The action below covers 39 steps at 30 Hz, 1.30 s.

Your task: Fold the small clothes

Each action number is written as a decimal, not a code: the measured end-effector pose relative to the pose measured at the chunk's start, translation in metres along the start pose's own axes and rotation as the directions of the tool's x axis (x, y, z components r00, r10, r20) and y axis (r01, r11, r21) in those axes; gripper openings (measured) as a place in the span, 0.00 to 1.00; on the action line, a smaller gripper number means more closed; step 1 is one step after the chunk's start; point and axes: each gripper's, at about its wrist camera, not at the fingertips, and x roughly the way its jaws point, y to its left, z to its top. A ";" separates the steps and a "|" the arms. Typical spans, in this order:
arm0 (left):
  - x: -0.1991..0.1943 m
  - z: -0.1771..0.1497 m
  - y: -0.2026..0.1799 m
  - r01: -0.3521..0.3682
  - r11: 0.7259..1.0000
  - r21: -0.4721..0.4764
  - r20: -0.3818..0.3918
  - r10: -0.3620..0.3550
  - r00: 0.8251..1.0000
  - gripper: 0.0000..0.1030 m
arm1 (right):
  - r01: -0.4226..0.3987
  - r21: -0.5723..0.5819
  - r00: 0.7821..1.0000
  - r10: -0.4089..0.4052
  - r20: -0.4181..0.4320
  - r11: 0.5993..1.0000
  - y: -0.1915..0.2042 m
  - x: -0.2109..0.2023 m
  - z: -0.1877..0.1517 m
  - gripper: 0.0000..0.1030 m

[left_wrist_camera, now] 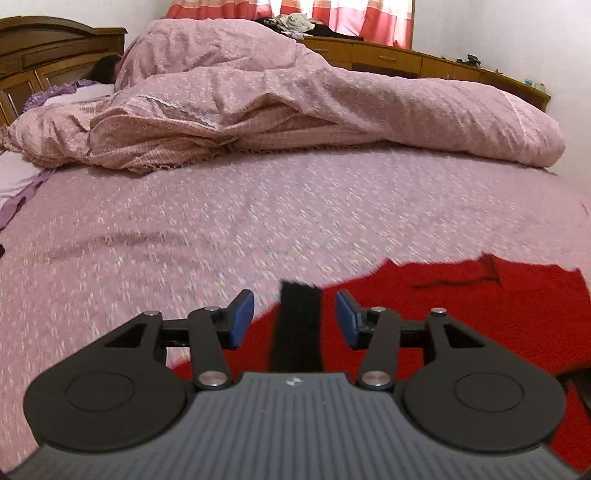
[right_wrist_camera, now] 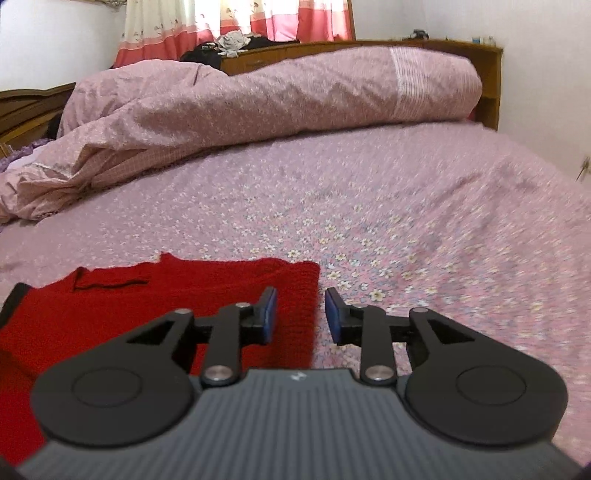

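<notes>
A small red knitted garment [left_wrist_camera: 461, 314] lies flat on the pink flowered bedsheet [left_wrist_camera: 221, 229]. A black band [left_wrist_camera: 297, 328] runs along its left edge. My left gripper [left_wrist_camera: 294, 319] is open, its blue pads on either side of the black band, just above the cloth. In the right wrist view the same red garment [right_wrist_camera: 147, 295] lies at the lower left, with a dark slit near its top. My right gripper [right_wrist_camera: 301, 314] is open over the garment's right edge, with the left pad over the red cloth and the right pad over the sheet [right_wrist_camera: 406, 221].
A rumpled pink duvet [left_wrist_camera: 295, 110] is heaped across the far side of the bed. A person's dark hair [left_wrist_camera: 105, 68] shows by the wooden headboard [left_wrist_camera: 44, 55]. A wooden cabinet [left_wrist_camera: 406, 59] with clothes on it stands under red-and-white curtains [right_wrist_camera: 258, 22].
</notes>
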 end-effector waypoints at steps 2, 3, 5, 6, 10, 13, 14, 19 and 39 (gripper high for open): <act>-0.008 -0.008 -0.007 0.019 1.000 -0.023 -0.005 -0.019 1.000 0.53 | -0.022 0.031 1.000 0.022 0.008 0.999 0.000 -0.018 0.001 0.36; -0.010 -0.013 -0.011 0.028 0.999 -0.033 -0.006 -0.028 1.000 0.53 | -0.036 0.048 0.999 0.036 0.006 0.998 0.001 -0.026 0.000 0.38; -0.011 -0.022 -0.018 0.033 0.999 -0.041 -0.018 -0.034 0.999 0.54 | -0.069 0.059 0.998 0.070 -0.001 0.996 0.005 -0.038 -0.003 0.43; -0.009 -0.027 -0.021 0.033 0.999 -0.042 -0.029 -0.034 0.999 0.54 | -0.088 0.053 0.996 0.088 -0.008 0.995 0.008 -0.043 -0.007 0.43; 0.006 -0.041 -0.020 0.007 0.998 -0.061 -0.098 -0.013 0.995 0.53 | -0.139 0.034 0.988 0.141 -0.064 0.990 0.021 -0.045 -0.022 0.43; 0.014 -0.046 -0.016 -0.003 0.998 -0.058 -0.107 -0.003 0.994 0.54 | -0.133 0.030 0.984 0.136 -0.111 0.991 0.027 -0.032 -0.034 0.43; 0.015 -0.047 -0.016 -0.008 0.998 -0.055 -0.105 0.002 0.994 0.54 | -0.127 0.023 0.984 0.129 -0.121 0.992 0.029 -0.028 -0.038 0.43; 0.024 -0.045 -0.013 -0.028 0.997 -0.068 -0.111 0.021 0.994 0.55 | -0.133 0.007 0.985 0.133 -0.111 0.991 0.032 -0.019 -0.051 0.44; -0.117 -0.091 0.052 -0.185 0.955 -0.234 -0.107 0.163 0.981 0.72 | -0.141 0.069 0.989 0.144 -0.034 0.988 0.040 -0.086 -0.050 0.54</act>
